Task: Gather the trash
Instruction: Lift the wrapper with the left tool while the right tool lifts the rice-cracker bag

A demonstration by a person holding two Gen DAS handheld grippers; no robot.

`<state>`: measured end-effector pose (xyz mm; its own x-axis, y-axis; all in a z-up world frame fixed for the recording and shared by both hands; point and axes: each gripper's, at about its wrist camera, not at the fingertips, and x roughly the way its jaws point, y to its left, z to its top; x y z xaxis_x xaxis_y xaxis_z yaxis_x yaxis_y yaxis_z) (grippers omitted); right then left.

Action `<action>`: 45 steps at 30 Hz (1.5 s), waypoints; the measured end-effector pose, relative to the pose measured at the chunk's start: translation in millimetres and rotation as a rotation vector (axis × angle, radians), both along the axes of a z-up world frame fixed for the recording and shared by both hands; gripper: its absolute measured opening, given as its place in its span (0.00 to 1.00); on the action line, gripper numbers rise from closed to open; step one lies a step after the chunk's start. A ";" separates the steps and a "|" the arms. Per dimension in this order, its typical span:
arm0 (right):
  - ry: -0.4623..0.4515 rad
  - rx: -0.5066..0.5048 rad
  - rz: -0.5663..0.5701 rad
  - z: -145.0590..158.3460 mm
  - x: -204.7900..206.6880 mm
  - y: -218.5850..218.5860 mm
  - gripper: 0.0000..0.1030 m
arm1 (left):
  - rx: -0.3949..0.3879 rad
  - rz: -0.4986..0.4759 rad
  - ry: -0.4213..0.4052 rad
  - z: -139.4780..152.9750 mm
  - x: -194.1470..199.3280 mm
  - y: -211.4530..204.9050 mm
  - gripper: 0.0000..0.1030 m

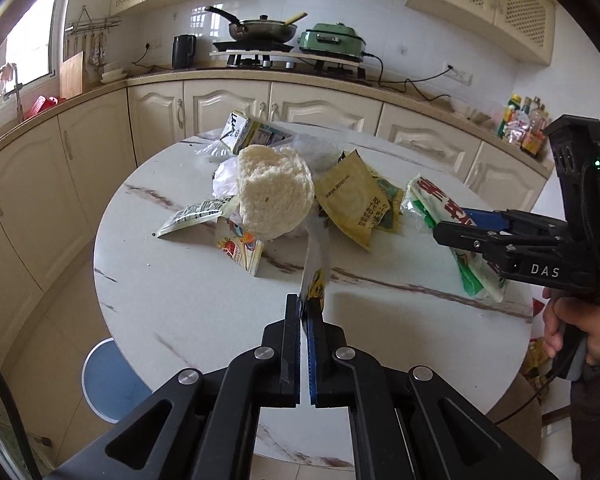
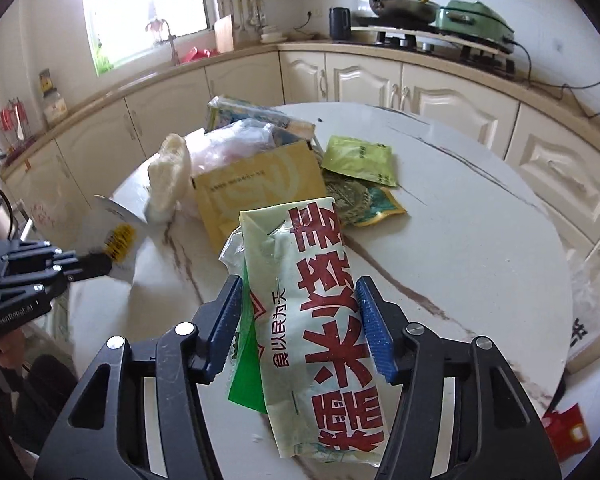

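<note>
My left gripper [image 1: 307,306] is shut on a clear plastic wrapper [image 1: 314,264] with a yellow print, and a round white bread piece [image 1: 274,194] hangs at the wrapper's far end above the round marble table [image 1: 188,288]. It also shows in the right wrist view [image 2: 96,266] at the left. My right gripper [image 2: 300,304] is open, its blue pads on either side of a pale green bag with red characters [image 2: 320,320] that lies on the table. The bag [image 1: 452,232] and right gripper [image 1: 452,230] also show in the left wrist view.
A pile of trash sits mid-table: a yellow packet [image 1: 352,200], a green packet [image 2: 358,154], a carton [image 1: 252,132], a small juice box [image 1: 240,248], clear plastic bags [image 2: 236,140]. Kitchen cabinets [image 1: 228,108] ring the table. A blue stool [image 1: 112,380] stands below left.
</note>
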<state>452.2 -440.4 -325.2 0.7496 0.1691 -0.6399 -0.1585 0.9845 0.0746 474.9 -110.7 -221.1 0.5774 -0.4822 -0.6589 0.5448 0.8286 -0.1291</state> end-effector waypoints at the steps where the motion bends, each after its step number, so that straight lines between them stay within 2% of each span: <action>1: -0.002 0.005 -0.001 3.1 0.3 2.8 0.54 | 0.004 -0.002 0.000 0.9 -2.9 -0.3 0.00; 3: -0.015 0.000 -0.026 5.7 2.0 9.2 0.54 | 0.030 -0.004 0.020 -4.6 -2.6 -0.8 0.00; 6: 0.000 0.017 -0.040 3.0 6.4 14.2 0.54 | -0.001 -0.008 0.043 -6.4 -0.5 -0.7 0.02; 9: 0.023 0.043 -0.046 -2.4 6.9 16.3 0.54 | 0.012 -0.021 0.033 -5.9 1.7 -7.5 0.05; 12: 0.034 0.061 -0.051 -8.1 6.9 19.8 0.54 | -0.011 -0.036 0.046 -9.0 6.1 -12.9 0.07; 14: 0.043 0.068 -0.055 -10.9 7.1 22.6 0.54 | -0.003 -0.043 0.050 -11.2 9.8 -19.6 0.13; 16: 0.050 0.065 -0.059 -13.2 8.7 26.4 0.54 | 0.003 -0.040 0.057 -13.4 15.6 -29.7 0.24; 17: 0.058 0.061 -0.060 -14.3 10.1 28.3 0.54 | -0.002 -0.038 0.063 -14.5 16.8 -31.5 0.25; 23: 0.104 0.009 -0.036 -19.2 18.7 42.7 0.54 | -0.024 -0.038 0.079 -17.3 32.3 -43.7 0.24; 27: 0.128 0.037 -0.019 -23.9 20.9 41.5 0.54 | -0.034 -0.026 0.092 -18.4 42.5 -51.2 0.23; 30: 0.140 0.045 -0.004 -24.8 22.0 41.2 0.54 | -0.028 -0.007 0.068 -13.9 47.3 -56.5 0.23; 33: 0.143 0.027 0.005 -24.6 21.9 43.6 0.54 | -0.048 0.018 0.087 -13.6 55.0 -58.8 0.20; 35: 0.141 0.032 0.007 -24.3 22.0 43.9 0.54 | -0.072 0.012 0.090 -11.1 57.3 -60.2 0.14; 38: 0.136 0.025 0.006 -25.4 21.4 48.1 0.54 | -0.039 0.000 0.041 -8.3 51.7 -67.2 0.06; 41: 0.122 0.029 -0.005 -26.0 19.2 52.5 0.54 | -0.023 0.023 -0.014 -0.3 39.0 -64.7 0.05; 45: 0.098 0.047 -0.024 -20.6 15.9 54.6 0.53 | -0.016 0.045 -0.049 5.5 27.7 -55.5 0.05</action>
